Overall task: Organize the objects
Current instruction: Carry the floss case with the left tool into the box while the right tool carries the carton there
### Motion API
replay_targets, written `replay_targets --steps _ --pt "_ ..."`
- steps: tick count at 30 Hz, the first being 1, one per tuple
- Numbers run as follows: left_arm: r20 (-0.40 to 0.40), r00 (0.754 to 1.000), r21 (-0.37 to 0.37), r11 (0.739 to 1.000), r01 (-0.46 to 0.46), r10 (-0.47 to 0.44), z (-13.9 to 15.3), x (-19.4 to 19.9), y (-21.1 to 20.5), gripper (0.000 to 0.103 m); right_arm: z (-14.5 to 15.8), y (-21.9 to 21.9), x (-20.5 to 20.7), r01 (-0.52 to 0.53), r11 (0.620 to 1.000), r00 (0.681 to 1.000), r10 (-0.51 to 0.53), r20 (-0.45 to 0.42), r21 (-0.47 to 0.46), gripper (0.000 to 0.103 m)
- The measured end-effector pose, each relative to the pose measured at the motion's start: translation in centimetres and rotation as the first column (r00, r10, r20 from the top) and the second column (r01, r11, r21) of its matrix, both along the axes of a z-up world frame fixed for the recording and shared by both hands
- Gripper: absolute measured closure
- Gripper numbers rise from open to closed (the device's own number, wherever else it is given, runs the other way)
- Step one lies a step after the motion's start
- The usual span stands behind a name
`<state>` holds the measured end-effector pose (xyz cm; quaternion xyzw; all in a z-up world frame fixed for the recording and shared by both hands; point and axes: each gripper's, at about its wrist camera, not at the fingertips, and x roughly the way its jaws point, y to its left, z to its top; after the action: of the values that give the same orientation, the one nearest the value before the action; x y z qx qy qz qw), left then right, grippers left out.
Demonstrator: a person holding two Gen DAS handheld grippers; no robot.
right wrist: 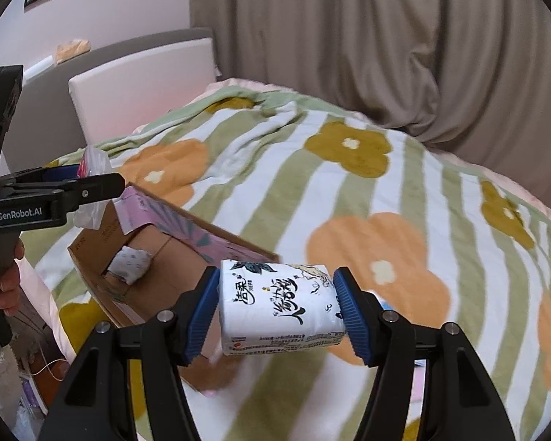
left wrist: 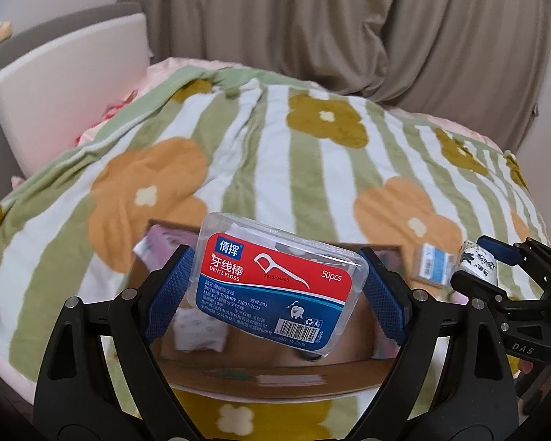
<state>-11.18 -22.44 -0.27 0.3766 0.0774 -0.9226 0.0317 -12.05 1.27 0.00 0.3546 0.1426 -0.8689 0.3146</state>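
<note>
My left gripper (left wrist: 275, 290) is shut on a clear dental floss box (left wrist: 275, 286) with a red and blue label and holds it above an open cardboard box (left wrist: 260, 371) on the bed. My right gripper (right wrist: 279, 312) is shut on a white tissue pack (right wrist: 279, 308) with black lettering, held beside the cardboard box (right wrist: 158, 257). The right gripper with the tissue pack (left wrist: 477, 261) shows at the right of the left wrist view. The left gripper (right wrist: 92, 187) with the floss box (right wrist: 92, 163) shows at the left of the right wrist view.
The cardboard box holds a small white patterned pack (right wrist: 130, 262) and a pink-purple pack (right wrist: 202, 235). A blue and white pack (left wrist: 431, 264) lies on the flowered blanket (left wrist: 294, 154) right of the box. A white headboard cushion (left wrist: 69, 95) and grey curtain (left wrist: 349, 25) stand behind.
</note>
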Motion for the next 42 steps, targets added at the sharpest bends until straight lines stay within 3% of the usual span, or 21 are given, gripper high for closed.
replay_targets --steps 10,21,27,29,31,34,42 --pt "0.092 0.996 0.047 0.999 -0.015 0.011 -6.8 -1.0 -4.8 0.016 -5.0 -6.7 -1.3 -0.034 0.999 0.995 0.031 0.1 0.033 0.044" --pt "0.158 0.987 0.078 0.997 0.002 -0.014 -12.5 -2.1 -6.1 0.017 -9.4 -9.6 -2.8 -0.029 0.997 0.981 0.015 0.195 0.068 0.044" --pt "0.128 0.991 0.054 0.998 0.023 -0.03 -12.7 -2.0 -5.9 0.015 -10.0 -9.9 -3.7 -0.01 0.998 0.974 -0.003 0.227 0.056 0.044" --pt "0.104 0.994 0.04 0.999 0.036 -0.04 -12.3 -1.6 -5.7 0.0 -10.0 -10.1 -3.8 -0.011 0.999 0.97 0.001 0.243 0.041 0.041" --pt "0.073 0.996 -0.001 0.999 0.048 -0.048 -11.7 -1.0 -5.3 0.0 -9.6 -9.8 -4.0 -0.007 1.0 0.966 0.008 0.259 -0.005 0.017" --pt "0.079 0.996 -0.055 0.997 0.051 -0.047 -11.5 -0.8 -4.9 0.0 -8.8 -9.1 -4.1 0.016 0.998 0.965 0.002 0.263 -0.064 0.005" --pt "0.059 0.996 -0.014 0.998 0.067 -0.066 -11.0 0.2 -5.2 0.0 -7.7 -8.5 -3.4 0.028 0.997 0.967 -0.009 0.254 -0.075 0.005"
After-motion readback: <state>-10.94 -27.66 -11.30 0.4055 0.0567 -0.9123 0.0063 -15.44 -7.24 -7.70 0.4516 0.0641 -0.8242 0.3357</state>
